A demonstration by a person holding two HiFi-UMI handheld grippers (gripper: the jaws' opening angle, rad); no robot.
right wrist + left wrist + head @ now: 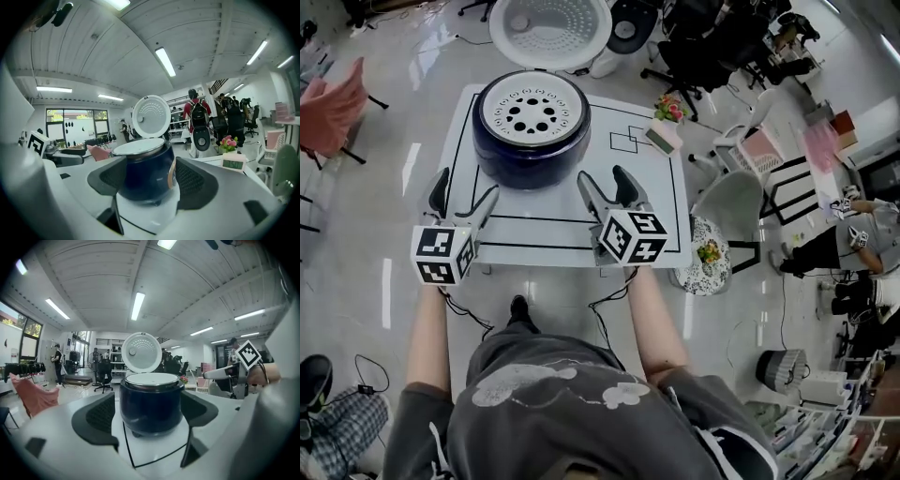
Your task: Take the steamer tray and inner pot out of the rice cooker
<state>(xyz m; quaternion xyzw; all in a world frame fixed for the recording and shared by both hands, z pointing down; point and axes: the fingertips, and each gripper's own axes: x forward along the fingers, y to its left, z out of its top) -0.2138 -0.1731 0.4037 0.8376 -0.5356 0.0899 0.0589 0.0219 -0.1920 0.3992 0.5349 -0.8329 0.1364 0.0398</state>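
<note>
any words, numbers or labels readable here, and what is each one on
Nothing reads clearly.
On the small clock: display digits too blurred to read.
On the rice cooker: a sticker, too blurred to read.
On the left tool and right tool: the left cube and right cube show square marker patterns, no letters.

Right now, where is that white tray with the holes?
In the head view the steamer tray sits in the top of the open rice cooker, at the far middle of the table, ahead of the left gripper and right gripper.
</note>
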